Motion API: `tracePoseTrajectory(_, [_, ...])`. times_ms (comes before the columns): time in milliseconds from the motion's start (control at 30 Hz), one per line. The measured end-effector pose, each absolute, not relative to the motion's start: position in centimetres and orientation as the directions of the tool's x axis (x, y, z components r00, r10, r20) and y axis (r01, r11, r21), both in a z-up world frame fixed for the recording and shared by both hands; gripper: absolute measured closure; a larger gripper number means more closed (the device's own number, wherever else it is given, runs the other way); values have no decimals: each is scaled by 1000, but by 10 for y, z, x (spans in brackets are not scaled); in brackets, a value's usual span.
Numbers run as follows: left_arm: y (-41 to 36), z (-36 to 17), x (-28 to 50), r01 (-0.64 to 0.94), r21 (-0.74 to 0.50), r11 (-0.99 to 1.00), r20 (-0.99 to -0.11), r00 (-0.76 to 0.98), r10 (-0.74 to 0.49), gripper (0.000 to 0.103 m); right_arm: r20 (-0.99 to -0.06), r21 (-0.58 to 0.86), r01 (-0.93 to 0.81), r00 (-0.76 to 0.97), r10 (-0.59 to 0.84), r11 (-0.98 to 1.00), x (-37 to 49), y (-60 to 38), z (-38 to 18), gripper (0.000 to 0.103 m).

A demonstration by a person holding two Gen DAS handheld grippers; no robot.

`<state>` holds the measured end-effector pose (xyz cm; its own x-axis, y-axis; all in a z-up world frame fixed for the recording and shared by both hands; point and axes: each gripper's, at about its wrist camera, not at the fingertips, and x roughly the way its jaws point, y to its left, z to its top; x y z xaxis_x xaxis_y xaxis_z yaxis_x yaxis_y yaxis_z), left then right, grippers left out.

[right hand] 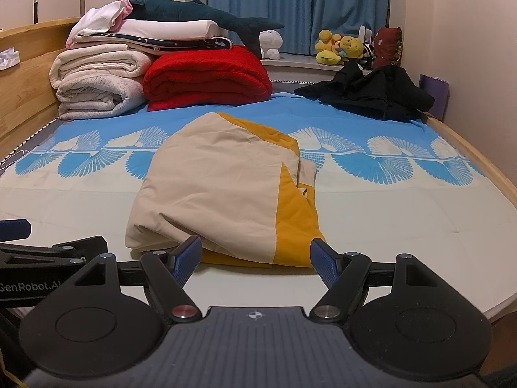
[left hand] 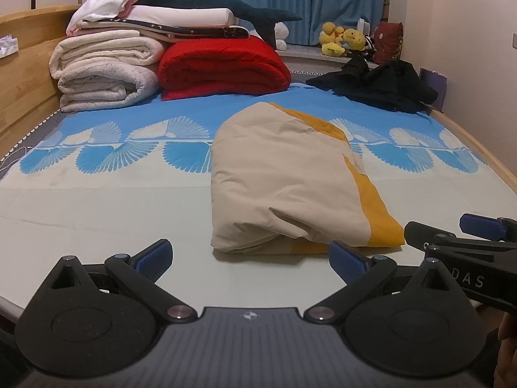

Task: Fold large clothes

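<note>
Bedroom: blue curtains (left hand: 290,3) close off the far wall behind a wood-framed bed (left hand: 19,74) whose sheet (left hand: 97,200) runs from a blue fan print to plain cream on my side.
Far left: I see cream blankets (left hand: 103,74) rolled against the headboard, white linens stacked on top, a red quilt (left hand: 223,68) beside them and a plush shark (left hand: 200,3) lying across the stack.
Left gripper (left hand: 250,257): jaws spread wide, holding nothing, hovering over the bare sheet just short of the garment's near edge.
Centre: the beige-and-yellow garment (right hand: 213,194) lies folded into a long bundle on the sheet, yellow panel along its right side.
Right gripper (right hand: 255,258): jaws wide apart, gripping nothing, fingertips on either side of the bundle's near end; I cannot tell whether they touch it.
Far right: a black garment (right hand: 371,97) sits crumpled near the bed's corner, with yellow plush toys (right hand: 339,47) on the sill behind.
</note>
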<state>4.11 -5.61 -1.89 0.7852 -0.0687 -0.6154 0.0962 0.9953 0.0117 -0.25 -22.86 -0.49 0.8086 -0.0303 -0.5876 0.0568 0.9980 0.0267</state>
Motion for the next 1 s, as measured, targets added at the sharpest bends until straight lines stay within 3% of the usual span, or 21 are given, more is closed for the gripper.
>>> tracePoseTrajectory(1000, [-52,-25,43,148,19,989,-621,777,-104,0,-586,21,78,809,-51,997,1,-232,-9,28])
